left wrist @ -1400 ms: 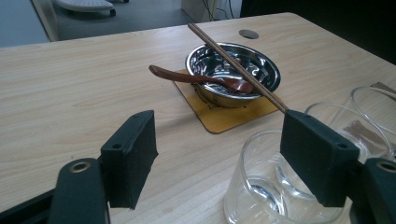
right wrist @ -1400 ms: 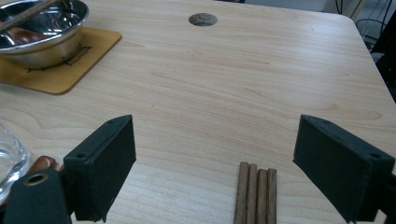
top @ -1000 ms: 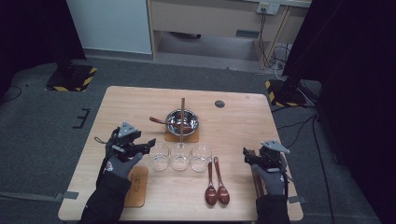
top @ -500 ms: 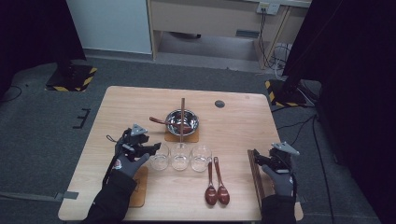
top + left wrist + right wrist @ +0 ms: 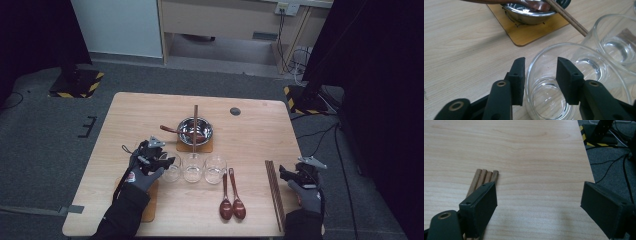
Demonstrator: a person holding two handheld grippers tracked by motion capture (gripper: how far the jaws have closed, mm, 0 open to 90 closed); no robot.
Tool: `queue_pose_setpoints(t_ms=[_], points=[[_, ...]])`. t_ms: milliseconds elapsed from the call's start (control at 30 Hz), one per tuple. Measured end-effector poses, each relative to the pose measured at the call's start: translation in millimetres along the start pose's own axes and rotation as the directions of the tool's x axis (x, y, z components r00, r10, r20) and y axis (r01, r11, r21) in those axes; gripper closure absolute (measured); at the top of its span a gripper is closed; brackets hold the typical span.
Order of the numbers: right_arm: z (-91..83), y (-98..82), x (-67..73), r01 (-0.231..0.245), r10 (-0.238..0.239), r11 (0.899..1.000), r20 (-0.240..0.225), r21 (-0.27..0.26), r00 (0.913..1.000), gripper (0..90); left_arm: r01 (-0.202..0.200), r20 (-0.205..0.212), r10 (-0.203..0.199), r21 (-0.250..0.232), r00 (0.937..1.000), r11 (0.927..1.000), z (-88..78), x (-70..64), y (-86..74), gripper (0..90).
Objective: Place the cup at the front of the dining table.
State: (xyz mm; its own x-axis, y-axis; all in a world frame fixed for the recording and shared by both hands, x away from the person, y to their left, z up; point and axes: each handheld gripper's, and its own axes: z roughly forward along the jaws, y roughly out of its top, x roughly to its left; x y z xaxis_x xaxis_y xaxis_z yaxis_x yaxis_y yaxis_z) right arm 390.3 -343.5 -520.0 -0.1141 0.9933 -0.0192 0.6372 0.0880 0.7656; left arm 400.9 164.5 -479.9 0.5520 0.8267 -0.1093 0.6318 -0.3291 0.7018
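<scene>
The left hand-held gripper (image 5: 540, 75) straddles the near wall of the leftmost glass (image 5: 564, 82), one jaw inside, one outside, closing but not visibly pinching; the glass rises toward twelve o'clock. The right hand-held gripper (image 5: 539, 205) gapes empty, chopsticks (image 5: 484, 178) at its ten o'clock.

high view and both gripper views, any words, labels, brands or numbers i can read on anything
None can be read.
A small red and white mark on the back of the left gripper, by the wrist, is too small and blurred to read.
The glasses, bowl and chopsticks bear no text.
</scene>
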Motion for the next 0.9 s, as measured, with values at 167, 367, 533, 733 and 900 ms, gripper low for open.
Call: queue_pose_setpoints(t_ms=[167, 367, 533, 733, 900], points=[[3.0, -3.3, -1.7, 0.010, -0.010, 1.000, -0.002, 0.024, 1.0000, 13.6, 0.004, -0.011, -0.003, 0.019, 0.9999, 0.9998, 0.3, 0.5, 0.0, 63.7], [7.1, -6.0, -0.1, 0.038, -0.038, 0.998, 0.000, 0.048, 0.9993, 13.5, 0.009, -0.015, -0.008, 0.049, 0.9998, 0.9987, 2.3, 2.5, -1.3, 68.0], [9.3, -7.4, 0.3, 0.033, -0.033, 0.998, -0.002, 0.057, 0.9995, 13.3, 0.010, -0.022, -0.009, 0.056, 0.9997, 0.9984, 2.3, 2.8, -1.5, 71.5], [11.6, -9.8, 0.6, 0.043, -0.043, 0.997, -0.012, 0.068, 0.9990, 12.9, 0.012, -0.027, -0.011, 0.060, 0.9996, 0.9981, 1.4, 3.5, -1.0, 73.5], [12.7, -11.5, -1.5, 0.021, -0.019, 0.998, -0.026, 0.062, 0.9995, 11.5, 0.012, -0.039, -0.010, 0.061, 0.9992, 0.9980, 0.6, 2.7, -0.8, 74.2]])
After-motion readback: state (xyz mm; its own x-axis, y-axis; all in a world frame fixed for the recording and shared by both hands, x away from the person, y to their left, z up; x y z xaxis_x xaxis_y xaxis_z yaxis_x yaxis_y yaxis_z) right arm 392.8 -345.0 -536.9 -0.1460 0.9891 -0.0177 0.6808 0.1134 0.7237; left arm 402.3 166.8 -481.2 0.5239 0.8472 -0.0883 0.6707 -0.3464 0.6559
